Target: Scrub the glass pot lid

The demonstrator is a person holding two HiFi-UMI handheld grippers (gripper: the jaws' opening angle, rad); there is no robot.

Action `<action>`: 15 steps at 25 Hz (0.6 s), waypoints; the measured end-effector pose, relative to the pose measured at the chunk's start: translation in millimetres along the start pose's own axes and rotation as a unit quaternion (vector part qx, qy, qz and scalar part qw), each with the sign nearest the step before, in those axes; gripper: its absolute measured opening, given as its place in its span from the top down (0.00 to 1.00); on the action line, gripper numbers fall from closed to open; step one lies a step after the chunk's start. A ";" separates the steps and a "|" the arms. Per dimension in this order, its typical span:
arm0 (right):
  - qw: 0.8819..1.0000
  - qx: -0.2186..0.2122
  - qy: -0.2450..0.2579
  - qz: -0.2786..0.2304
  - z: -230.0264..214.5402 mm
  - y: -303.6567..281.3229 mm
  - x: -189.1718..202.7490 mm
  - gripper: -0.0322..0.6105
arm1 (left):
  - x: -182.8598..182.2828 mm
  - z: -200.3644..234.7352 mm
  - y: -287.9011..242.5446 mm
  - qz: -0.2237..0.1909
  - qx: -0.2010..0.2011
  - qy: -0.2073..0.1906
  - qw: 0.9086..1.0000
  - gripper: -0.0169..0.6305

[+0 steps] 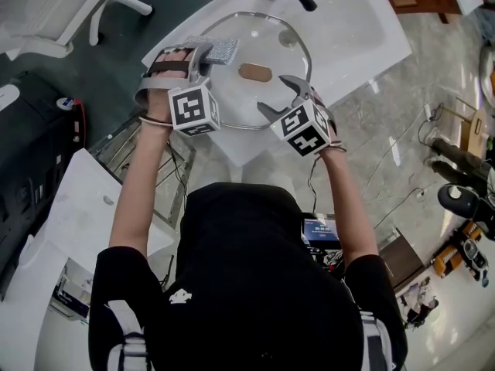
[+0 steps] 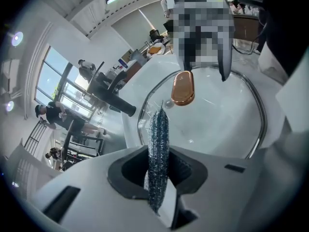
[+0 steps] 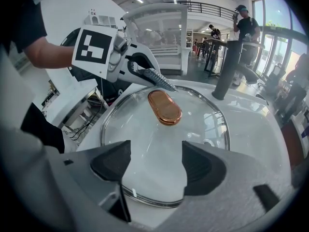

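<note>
Glass pot lid (image 1: 267,41) — scrub
Left gripper (image 2: 155,173) clamped on scouring pad (image 2: 158,139); right gripper (image 3: 155,167) wide apart, empty — brace near rim.

A bright showroom-like hall with tall windows (image 3: 286,14), mezzanine railing (image 3: 208,6), white counters (image 1: 363,31).

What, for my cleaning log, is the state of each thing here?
Glass pot lid: lying flat on the white surface, knob up.
Scouring pad: pinched edge-on between jaws, held over the lid.
Left gripper: shut on the scouring pad.
Right gripper: open, empty, jaws over the lid's near rim.
</note>
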State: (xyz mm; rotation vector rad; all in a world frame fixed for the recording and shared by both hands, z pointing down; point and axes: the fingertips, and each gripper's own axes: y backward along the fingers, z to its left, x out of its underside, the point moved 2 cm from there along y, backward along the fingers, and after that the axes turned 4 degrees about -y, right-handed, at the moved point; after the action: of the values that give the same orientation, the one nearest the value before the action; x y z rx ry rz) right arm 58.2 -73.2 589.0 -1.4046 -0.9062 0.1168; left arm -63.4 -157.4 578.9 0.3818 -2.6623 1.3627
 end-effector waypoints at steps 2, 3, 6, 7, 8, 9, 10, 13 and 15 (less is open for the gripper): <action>1.000 0.000 0.000 0.001 -0.4 0.3 -0.3 0.45 | 0.0 -0.7 -0.1 0.000 -0.001 -0.003 1.000 0.87; 1.000 -0.001 -0.001 0.002 -0.7 0.5 -0.4 0.45 | 0.1 -1.2 -0.2 -0.001 -0.001 -0.003 1.000 0.87; 1.000 0.000 -0.001 0.001 -1.0 0.4 -0.7 0.45 | 0.1 -2.9 -0.4 -0.002 0.001 -0.001 1.000 0.87; 1.000 0.000 -0.001 0.001 -0.8 0.2 -0.7 0.45 | 0.1 -3.4 -0.3 -0.002 0.003 0.001 1.000 0.87; 1.000 -0.001 -0.002 0.000 -0.4 -0.2 -0.5 0.45 | 0.1 -3.8 -0.2 -0.001 0.006 0.003 1.000 0.87; 1.000 -0.001 -0.004 0.000 -0.1 -0.6 -0.5 0.45 | 0.2 -4.0 0.0 -0.001 0.009 0.004 1.000 0.87; 1.000 -0.001 -0.004 0.001 0.1 -0.7 -0.5 0.45 | 0.3 -4.2 0.1 -0.001 0.012 0.005 1.000 0.87; 1.000 0.000 0.000 0.005 -0.3 -0.1 -0.9 0.45 | 0.8 -5.4 1.5 0.000 0.017 0.006 1.000 0.87; 1.000 0.000 0.000 0.004 -0.4 0.3 -0.9 0.45 | 0.7 -7.3 3.2 0.000 0.017 0.006 1.000 0.87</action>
State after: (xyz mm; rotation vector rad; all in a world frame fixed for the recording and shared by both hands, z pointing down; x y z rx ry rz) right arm 58.0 -73.9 588.4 -1.4076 -0.9004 0.1232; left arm -64.9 -149.8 580.8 0.3748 -2.6323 1.4084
